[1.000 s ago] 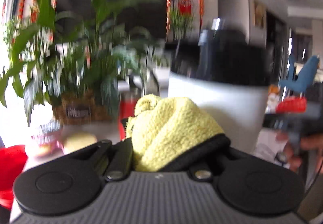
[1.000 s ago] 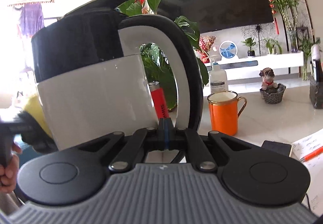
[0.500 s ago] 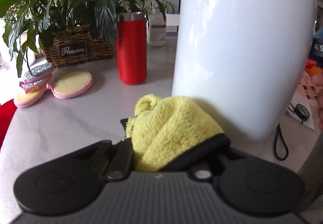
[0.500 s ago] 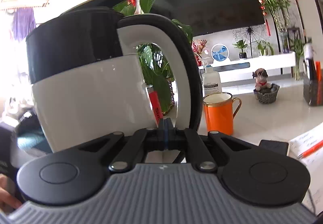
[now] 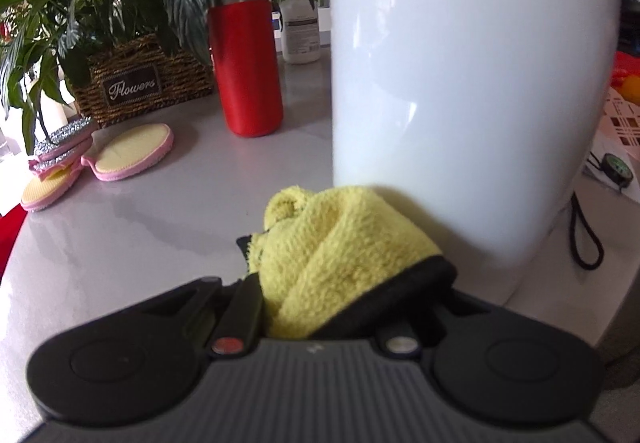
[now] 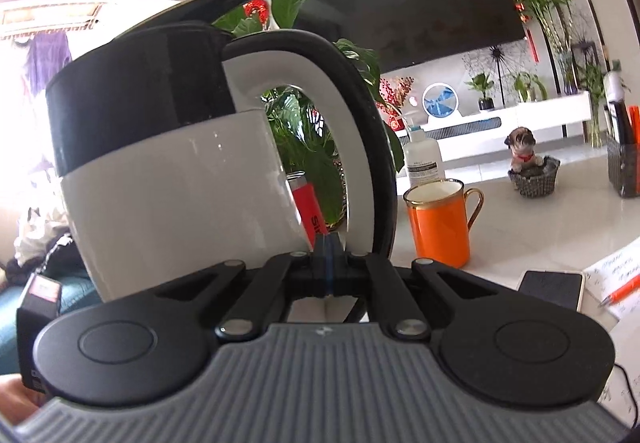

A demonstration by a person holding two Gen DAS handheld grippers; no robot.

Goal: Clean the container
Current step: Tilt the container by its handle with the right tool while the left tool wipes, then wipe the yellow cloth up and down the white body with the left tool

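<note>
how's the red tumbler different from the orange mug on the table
The red tumbler is tall and narrow with a bare steel rim; the orange mug is shorter and wider with a gold rim. The orange mug has a gold handle on its side; the red tumbler shows none. The red tumbler stands close by the plant basket, behind the kettle; the orange mug stands in the open to the kettle's right. Both stand upright on the table.

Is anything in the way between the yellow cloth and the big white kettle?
No, nothing visible is in the way. The left hand-held gripper holds the yellow cloth right up against the lower white wall of the kettle. The red tumbler and the pink pads sit off to the side on the table.
</note>
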